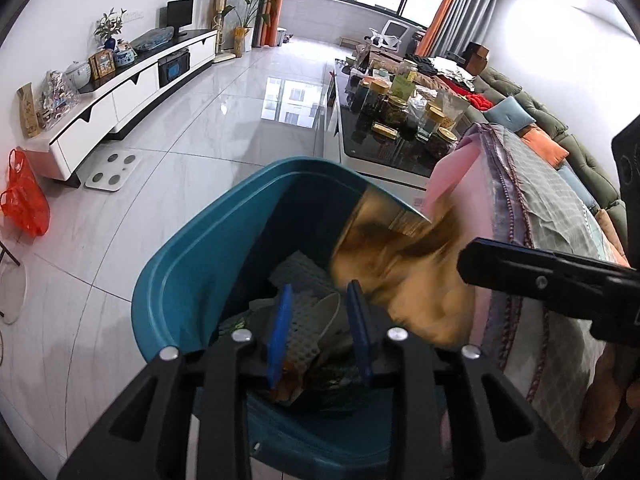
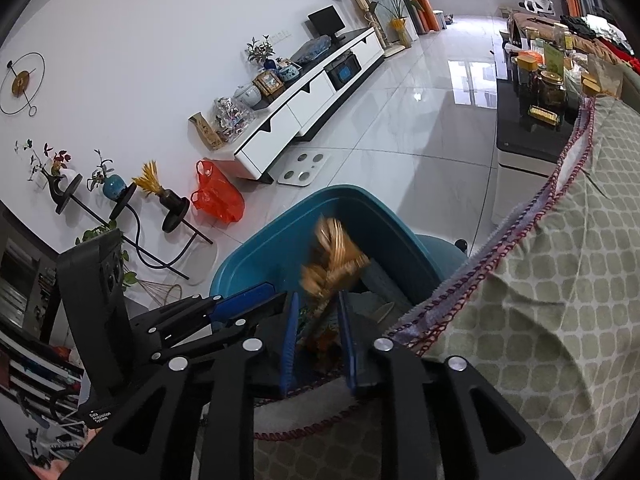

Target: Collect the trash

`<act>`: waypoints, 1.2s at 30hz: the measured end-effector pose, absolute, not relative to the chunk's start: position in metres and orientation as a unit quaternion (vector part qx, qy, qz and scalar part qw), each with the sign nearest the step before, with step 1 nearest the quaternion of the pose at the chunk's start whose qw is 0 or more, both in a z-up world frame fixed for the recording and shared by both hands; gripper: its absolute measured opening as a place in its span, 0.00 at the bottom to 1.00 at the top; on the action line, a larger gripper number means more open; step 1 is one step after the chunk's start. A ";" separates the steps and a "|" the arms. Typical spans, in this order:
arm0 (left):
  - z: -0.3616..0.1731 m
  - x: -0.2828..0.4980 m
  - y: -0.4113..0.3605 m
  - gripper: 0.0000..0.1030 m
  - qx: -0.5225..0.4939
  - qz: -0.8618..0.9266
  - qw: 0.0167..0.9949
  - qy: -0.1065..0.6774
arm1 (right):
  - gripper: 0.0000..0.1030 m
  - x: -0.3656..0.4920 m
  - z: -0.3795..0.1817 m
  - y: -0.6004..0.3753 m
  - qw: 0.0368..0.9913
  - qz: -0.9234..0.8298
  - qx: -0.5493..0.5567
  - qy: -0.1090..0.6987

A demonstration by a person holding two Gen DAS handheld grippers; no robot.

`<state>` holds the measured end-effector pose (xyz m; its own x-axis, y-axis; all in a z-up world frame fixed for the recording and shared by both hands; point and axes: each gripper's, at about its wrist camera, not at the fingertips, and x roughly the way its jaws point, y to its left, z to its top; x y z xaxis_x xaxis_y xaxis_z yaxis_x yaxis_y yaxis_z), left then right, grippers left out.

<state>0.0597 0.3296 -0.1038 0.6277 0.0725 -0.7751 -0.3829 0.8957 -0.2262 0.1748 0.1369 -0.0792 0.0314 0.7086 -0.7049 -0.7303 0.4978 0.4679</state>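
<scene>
My left gripper hangs over the mouth of the teal trash bin, its blue pads a narrow way apart with nothing pinched between them. Just beyond it and to the right, a golden-brown wrapper shows as a motion-blurred smear over the bin's right rim, clear of the pads. My right gripper points into the same bin from beside a quilted blanket with red stitched edging; its pads also stand narrowly apart and grip nothing, and the blurred wrapper shows just past their tips, inside the bin's opening. Down in the bin I can see grey mesh-patterned packaging and other scraps that I cannot tell apart. The blanket hangs beside the bin on the right. Further out, an orange plastic bag sits on the tiled floor near a white bathroom scale, before a low white TV cabinet. A black glass table crowded with jars stands behind the bin.
</scene>
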 end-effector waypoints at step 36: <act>-0.002 0.004 0.094 0.97 -0.046 0.014 0.981 0.188 | 0.97 0.060 -0.020 -0.187 0.955 0.209 0.016 0.208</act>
